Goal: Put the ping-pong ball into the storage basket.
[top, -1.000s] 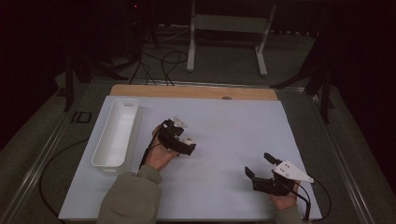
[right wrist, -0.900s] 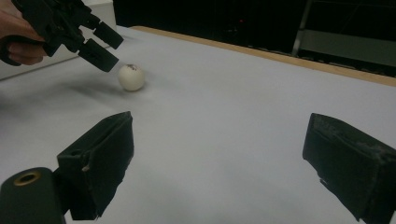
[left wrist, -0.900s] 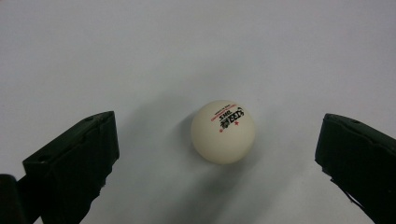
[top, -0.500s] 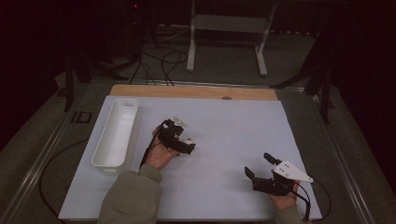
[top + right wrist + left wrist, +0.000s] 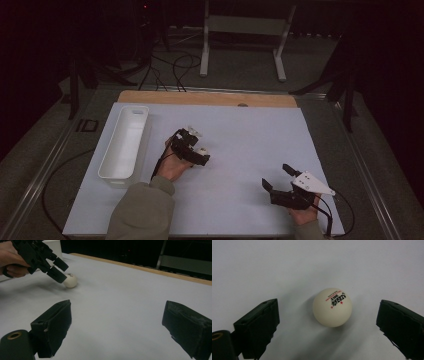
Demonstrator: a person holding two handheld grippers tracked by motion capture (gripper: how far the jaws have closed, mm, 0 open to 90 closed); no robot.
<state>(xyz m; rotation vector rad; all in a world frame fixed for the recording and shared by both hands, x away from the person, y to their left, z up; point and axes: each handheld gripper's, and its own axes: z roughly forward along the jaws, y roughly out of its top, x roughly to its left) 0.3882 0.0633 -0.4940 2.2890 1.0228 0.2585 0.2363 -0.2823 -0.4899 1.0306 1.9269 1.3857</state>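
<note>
A white table-tennis ball (image 5: 332, 307) with a small printed logo lies on the pale table sheet (image 5: 240, 135). My left gripper (image 5: 328, 306) points down over it, one black jaw on each side. A gap shows on both sides, so the pads are not touching it. The jaws have just been closing with the ball between them. In the high view the left gripper (image 5: 200, 150) is left of the table's middle, held by a hand in an olive sleeve. The right gripper view shows the ball (image 5: 70, 280) under the left gripper (image 5: 63, 272). My right gripper (image 5: 276, 176) rests open and empty at the front right.
A long white tray (image 5: 112, 150) stands along the left side of the sheet, close to the left hand. A wooden strip (image 5: 210, 98) runs along the table's far edge. Cables and a metal stand (image 5: 240, 40) are on the floor beyond.
The left gripper has shifted slightly over the ball and its jaws stand a little narrower. The right gripper has not moved.
</note>
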